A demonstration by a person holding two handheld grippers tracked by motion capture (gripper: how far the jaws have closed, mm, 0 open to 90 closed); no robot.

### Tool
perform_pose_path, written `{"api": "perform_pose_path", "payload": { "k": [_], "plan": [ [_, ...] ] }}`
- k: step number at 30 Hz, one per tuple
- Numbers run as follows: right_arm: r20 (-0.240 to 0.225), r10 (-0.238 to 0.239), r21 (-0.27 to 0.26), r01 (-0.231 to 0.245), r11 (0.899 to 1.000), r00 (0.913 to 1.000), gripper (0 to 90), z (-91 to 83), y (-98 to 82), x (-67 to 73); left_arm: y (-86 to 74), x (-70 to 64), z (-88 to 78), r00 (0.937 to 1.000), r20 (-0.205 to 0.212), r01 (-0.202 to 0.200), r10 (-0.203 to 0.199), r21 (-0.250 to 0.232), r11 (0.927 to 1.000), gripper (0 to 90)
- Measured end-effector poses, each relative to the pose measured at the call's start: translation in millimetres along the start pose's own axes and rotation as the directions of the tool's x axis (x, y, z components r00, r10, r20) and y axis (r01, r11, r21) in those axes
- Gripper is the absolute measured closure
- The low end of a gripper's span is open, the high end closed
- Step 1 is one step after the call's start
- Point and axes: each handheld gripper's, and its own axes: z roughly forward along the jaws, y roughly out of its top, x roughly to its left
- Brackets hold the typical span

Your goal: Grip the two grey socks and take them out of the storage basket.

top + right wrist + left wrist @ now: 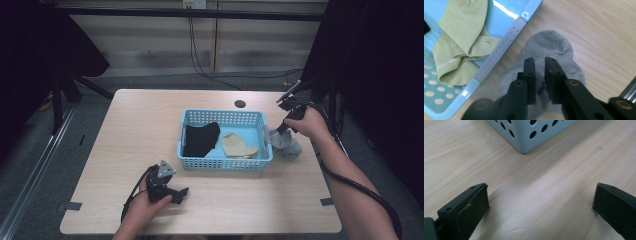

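A grey sock [549, 42] is pinched by the right gripper [539, 62] on the table [140, 130], just beside the blue basket [225, 162]. The left gripper [541, 200] is held wide open near the basket's corner.

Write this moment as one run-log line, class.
right gripper shut on grey sock beside basket | left gripper open over table | black sock, yellow sock in basket

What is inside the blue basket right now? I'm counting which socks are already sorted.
Inside the blue basket lie a black sock and a yellowish sock. Anything beneath them is covered. The grey sock lies outside on the table, pinched by the right gripper.
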Motion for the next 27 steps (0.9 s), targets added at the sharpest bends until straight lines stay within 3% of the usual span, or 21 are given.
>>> {"api": "perform_pose_path", "payload": {
  "k": [2, 6, 10, 18, 23, 27],
  "plan": [
    [-0.007, 0.014, -0.009, -0.014, 1.000, 0.9999, 67.6, 3.0, -2.1, 0.1, -0.1, -0.3, 0.3, 1.0000, 0.005, 0.006, -0.006, -0.001, 1.0000, 0.0],
    [0.034, 0.026, -0.018, -0.026, 1.000, 0.9991, 49.2, 3.4, -5.1, 1.6, 0.0, 0.0, 0.0, 1.0000, 0.000, 0.000, 0.000, 0.000, 1.0000, 0.0],
    [0.045, 0.006, -0.007, -0.006, 1.000, 0.9990, 35.7, 2.4, -7.4, 3.5, -0.3, -0.1, -0.2, 1.0000, 0.001, 0.000, 0.000, 0.000, 1.0000, 0.0],
    [0.085, -0.018, 0.027, 0.016, 1.000, 0.9962, 25.1, -3.9, -15.5, 10.5, -0.6, -0.4, -0.3, 1.0000, 0.004, 0.005, -0.005, -0.001, 1.0000, 0.0],
    [0.063, 0.019, 0.015, -0.020, 1.000, 0.9978, 20.1, -10.2, -26.1, 9.1, -0.7, -0.5, 0.0, 1.0000, 0.003, 0.006, -0.006, -0.005, 1.0000, 0.0],
    [0.055, 0.005, 0.035, -0.007, 0.999, 0.9985, 19.4, -12.1, -36.0, 9.3, -0.8, -0.6, 0.0, 1.0000, 0.002, 0.006, -0.006, -0.005, 1.0000, 0.0]
  ]
}}
